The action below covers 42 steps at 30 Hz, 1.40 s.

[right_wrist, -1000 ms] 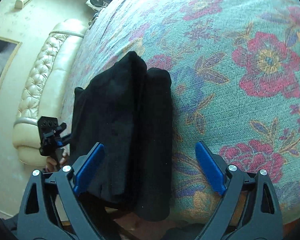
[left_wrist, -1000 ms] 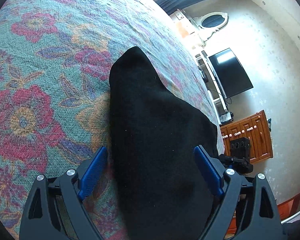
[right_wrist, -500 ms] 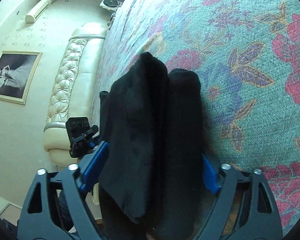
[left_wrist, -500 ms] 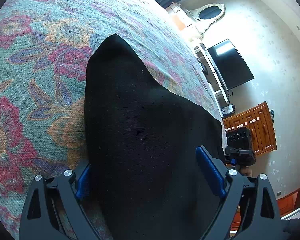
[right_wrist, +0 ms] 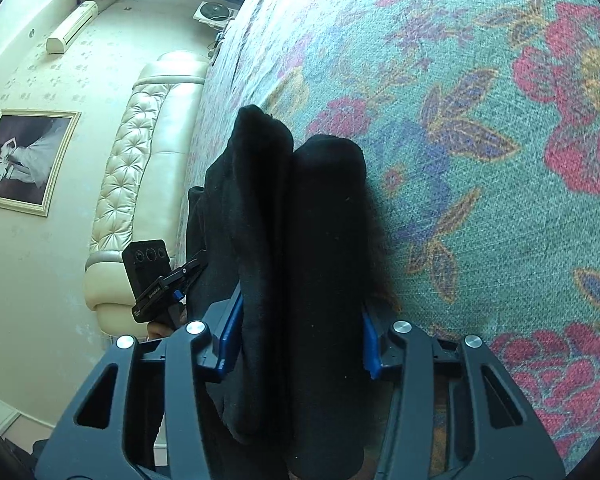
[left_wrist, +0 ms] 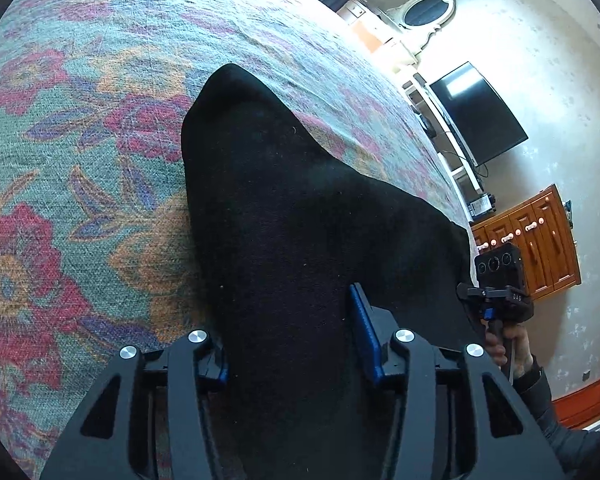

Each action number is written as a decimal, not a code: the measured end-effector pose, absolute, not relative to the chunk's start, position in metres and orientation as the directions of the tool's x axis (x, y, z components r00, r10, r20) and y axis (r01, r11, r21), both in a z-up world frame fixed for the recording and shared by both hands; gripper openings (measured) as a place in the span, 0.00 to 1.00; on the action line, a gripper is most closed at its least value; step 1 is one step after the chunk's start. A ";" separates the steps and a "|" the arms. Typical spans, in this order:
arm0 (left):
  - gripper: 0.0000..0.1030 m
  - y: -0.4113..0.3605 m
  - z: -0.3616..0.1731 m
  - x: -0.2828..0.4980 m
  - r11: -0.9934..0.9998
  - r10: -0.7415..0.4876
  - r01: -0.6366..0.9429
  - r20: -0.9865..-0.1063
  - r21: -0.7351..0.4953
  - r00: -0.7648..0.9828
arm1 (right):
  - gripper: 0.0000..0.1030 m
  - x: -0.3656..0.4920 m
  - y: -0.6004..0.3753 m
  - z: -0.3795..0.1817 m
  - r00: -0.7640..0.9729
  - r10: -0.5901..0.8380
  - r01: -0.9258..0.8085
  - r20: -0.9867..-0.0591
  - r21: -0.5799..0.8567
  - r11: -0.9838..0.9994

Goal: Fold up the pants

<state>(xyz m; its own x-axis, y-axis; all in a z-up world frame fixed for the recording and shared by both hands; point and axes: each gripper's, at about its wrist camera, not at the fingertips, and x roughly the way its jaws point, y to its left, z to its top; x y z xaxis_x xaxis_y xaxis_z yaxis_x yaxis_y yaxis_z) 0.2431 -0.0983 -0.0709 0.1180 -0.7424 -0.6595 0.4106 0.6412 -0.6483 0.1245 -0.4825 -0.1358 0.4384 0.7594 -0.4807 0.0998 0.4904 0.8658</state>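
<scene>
Left claw (left_wrist: 290, 344) pinching black pants (left_wrist: 284, 208), right claw (right_wrist: 296, 340) likewise

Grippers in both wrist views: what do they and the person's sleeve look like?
Both the left gripper and right gripper have black angular linkage arms with cut-out slots, silver pivot bolts and blue pads. The other unit shows a black block with round lenses. The sleeve is dark.

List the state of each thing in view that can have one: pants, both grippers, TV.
Pants: lying on the bedspread, near end bunched between both grippers' jaws.
Left gripper: just closed, shut on pants.
Right gripper: just closed, shut on pants.
TV: screen dark.
</scene>
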 end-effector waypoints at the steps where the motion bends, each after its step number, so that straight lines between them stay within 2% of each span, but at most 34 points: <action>1: 0.40 -0.097 -0.071 0.243 0.633 -0.751 0.408 -0.649 -0.658 0.117 | 0.44 0.122 -0.487 -0.137 0.441 0.760 0.096 -0.477 0.867 0.489; 4: 0.35 -0.091 -0.070 0.247 0.608 -0.776 0.396 -0.621 -0.688 0.112 | 0.39 0.119 -0.487 -0.137 0.455 0.764 0.085 -0.457 0.877 0.473; 11: 0.31 -0.081 -0.068 0.249 0.589 -0.795 0.392 -0.593 -0.707 0.126 | 0.29 0.119 -0.487 -0.132 0.487 0.764 0.048 -0.422 0.887 0.459; 19: 0.28 -0.071 -0.065 0.254 0.577 -0.807 0.387 -0.576 -0.720 0.132 | 0.28 0.126 -0.484 -0.126 0.506 0.759 0.034 -0.410 0.889 0.457; 42: 0.27 -0.032 -0.064 0.279 0.626 -0.777 0.337 -0.595 -0.703 0.203 | 0.27 0.171 -0.454 -0.137 0.498 0.788 0.013 -0.363 0.911 0.412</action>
